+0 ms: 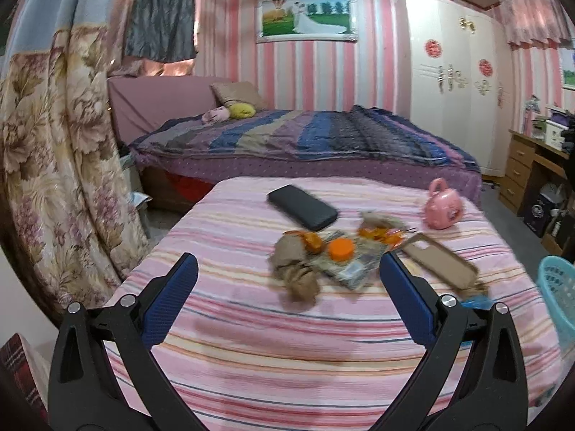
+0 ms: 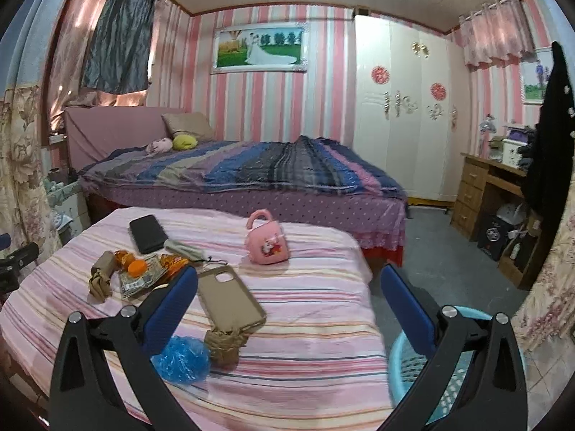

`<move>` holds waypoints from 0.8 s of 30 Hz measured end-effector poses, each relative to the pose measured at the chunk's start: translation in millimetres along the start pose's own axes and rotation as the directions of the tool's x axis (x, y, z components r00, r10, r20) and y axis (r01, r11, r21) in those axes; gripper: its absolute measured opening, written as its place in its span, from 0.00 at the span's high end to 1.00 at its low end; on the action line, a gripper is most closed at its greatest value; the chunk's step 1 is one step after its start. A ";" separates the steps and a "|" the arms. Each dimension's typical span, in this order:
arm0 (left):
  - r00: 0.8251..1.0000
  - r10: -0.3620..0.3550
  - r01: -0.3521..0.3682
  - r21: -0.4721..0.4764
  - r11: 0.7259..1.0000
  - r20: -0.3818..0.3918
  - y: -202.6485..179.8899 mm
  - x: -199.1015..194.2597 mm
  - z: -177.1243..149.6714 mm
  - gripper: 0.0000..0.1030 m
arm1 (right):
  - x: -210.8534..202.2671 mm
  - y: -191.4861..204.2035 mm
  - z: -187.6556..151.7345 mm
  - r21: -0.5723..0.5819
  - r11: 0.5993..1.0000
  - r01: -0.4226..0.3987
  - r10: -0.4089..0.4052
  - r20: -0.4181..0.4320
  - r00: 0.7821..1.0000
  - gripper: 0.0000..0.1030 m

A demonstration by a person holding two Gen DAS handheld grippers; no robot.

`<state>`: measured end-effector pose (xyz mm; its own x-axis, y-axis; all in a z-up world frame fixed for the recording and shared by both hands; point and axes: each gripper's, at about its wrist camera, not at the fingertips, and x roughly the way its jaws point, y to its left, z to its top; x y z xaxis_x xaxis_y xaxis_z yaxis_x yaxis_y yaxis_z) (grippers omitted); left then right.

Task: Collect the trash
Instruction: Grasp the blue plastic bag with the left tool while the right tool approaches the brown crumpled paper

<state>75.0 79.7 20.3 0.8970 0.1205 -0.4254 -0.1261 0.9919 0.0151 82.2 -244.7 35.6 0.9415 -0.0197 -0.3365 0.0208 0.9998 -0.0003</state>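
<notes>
Both my claws hang spread and empty over the striped bed (image 2: 305, 323): left gripper (image 1: 287, 280), right gripper (image 2: 287, 287). Nothing looks collected yet. The basket (image 2: 424, 362) sits off the bed's right edge (contents unclear). Left to gather: crumpled brown paper (image 1: 294, 262), long axis running toward me, mid-bed; orange wrappers (image 1: 377, 233) beside it; blue plastic wad (image 2: 181, 359) and brown paper ball (image 2: 224, 344) near the front edge.
</notes>
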 end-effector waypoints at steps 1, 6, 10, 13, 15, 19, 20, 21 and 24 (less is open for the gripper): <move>1.000 0.011 -0.011 -0.005 1.000 -0.013 4.4 5.3 -4.5 0.05 | 3.6 0.0 -6.3 0.003 1.000 -0.005 0.005 -0.006 1.000 0.04; 0.998 0.015 -0.018 -0.042 0.999 -0.064 22.6 20.9 -11.4 0.05 | 24.2 2.8 -31.3 0.006 0.999 -0.038 0.038 -0.075 0.996 0.04; 0.997 0.064 -0.065 -0.030 0.997 -0.043 27.0 20.3 -14.0 0.05 | 34.2 8.3 -41.6 -0.008 0.999 -0.043 0.042 -0.100 0.994 0.04; 0.998 0.060 -0.060 -0.027 0.998 -0.033 27.0 21.9 -13.2 0.05 | 41.8 12.9 -46.3 -0.021 0.999 -0.048 0.045 -0.136 0.990 0.04; 0.997 0.062 -0.062 -0.016 0.998 -0.038 25.6 24.2 -14.6 0.05 | 46.1 17.2 -47.9 -0.045 0.998 -0.042 0.034 -0.162 0.986 0.04; 0.997 0.067 -0.067 -0.001 0.998 -0.037 26.5 24.2 -15.0 0.05 | 49.0 22.9 -52.6 -0.071 0.997 -0.026 0.014 -0.171 0.985 0.04; 0.997 0.070 -0.070 0.000 0.998 -0.035 27.6 22.6 -15.3 0.05 | 50.0 23.6 -53.5 -0.069 0.997 -0.027 0.015 -0.171 0.985 0.04; 0.997 0.073 -0.073 -0.006 0.997 -0.031 30.6 20.7 -15.1 0.05 | 50.9 24.2 -53.8 -0.069 0.997 -0.028 0.016 -0.172 0.985 0.04; 0.997 0.065 -0.066 -0.023 0.998 -0.040 38.4 19.8 -15.9 0.05 | 53.1 27.2 -55.2 -0.064 0.997 -0.050 0.038 -0.182 0.983 0.04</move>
<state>81.2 119.5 -1.9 0.8692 0.1834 -0.4593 -0.1951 0.9805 0.0223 114.2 -218.1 -34.2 0.8647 0.0199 -0.5019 -0.0484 0.9979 -0.0438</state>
